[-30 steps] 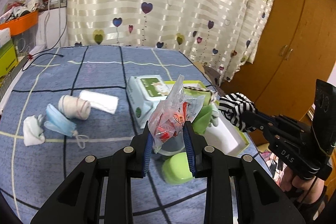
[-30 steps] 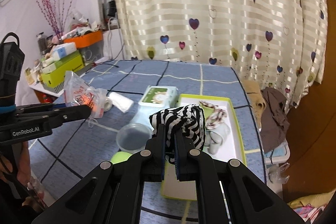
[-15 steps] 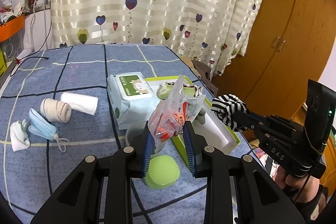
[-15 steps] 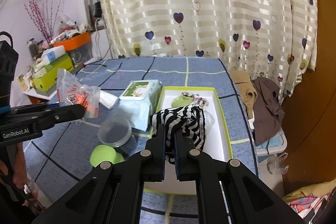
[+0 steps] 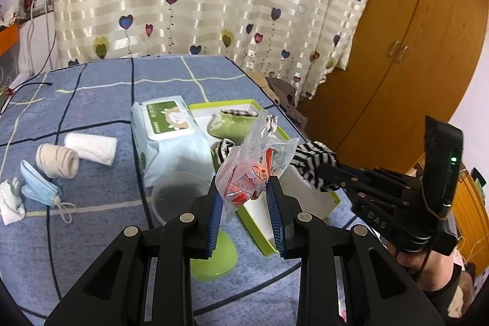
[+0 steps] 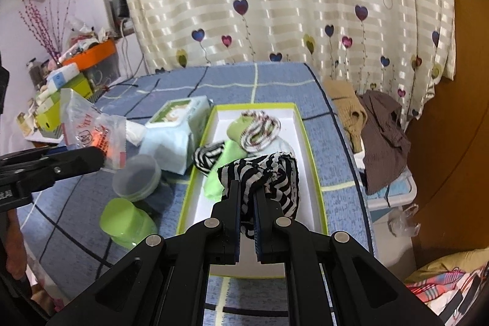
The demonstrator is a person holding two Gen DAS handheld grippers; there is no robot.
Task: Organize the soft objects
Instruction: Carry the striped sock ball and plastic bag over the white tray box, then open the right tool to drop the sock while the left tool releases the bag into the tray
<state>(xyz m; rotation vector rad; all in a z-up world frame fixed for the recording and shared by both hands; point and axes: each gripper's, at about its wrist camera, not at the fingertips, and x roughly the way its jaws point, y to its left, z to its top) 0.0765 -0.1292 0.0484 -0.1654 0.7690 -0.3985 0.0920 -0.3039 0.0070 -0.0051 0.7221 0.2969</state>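
- Striped black-and-white fabric: 1 sock (image 6: 269, 173), clamped between the nearly closed jaws of the right gripper (image 6: 247, 188), hanging above the near half of the tray.
- Crinkled clear plastic: 1 packet with red print (image 5: 253, 164), pinched at its lower part between the blue pads of the left gripper (image 5: 244, 191); the upper part stands free above the fingertips.
- White card tray with lime-green rim (image 6: 305, 130): lies on the tablecloth; holds 1 green sock with a striped cuff (image 6: 259, 127) at the far end and 1 second striped sock with green fabric (image 6: 211, 158) against the left wall.
- Blue checked tablecloth (image 5: 91, 100): covers the table.
- Pale blue pack of wet wipes with a green label (image 5: 165, 130): just beside the tray's left wall.
- Clear round container (image 6: 136, 177): near the pack's front corner, partly behind the left gripper in the left wrist view.
- Lime-green lid (image 6: 125, 223): on the cloth in front of the container, apart from the tray.
- White rolled cloth (image 5: 91, 144) and beige rolled bandage (image 5: 56, 159): side by side, well left of the pack.
- Blue face mask (image 5: 39, 184) and small white cloth (image 5: 10, 202): near the left edge.
- Heart-print curtain (image 6: 275, 5): behind the table.
- Brown garments (image 6: 379, 127): heaped beyond the table's right edge.
- Wooden wardrobe (image 5: 412, 51): right of the curtain.
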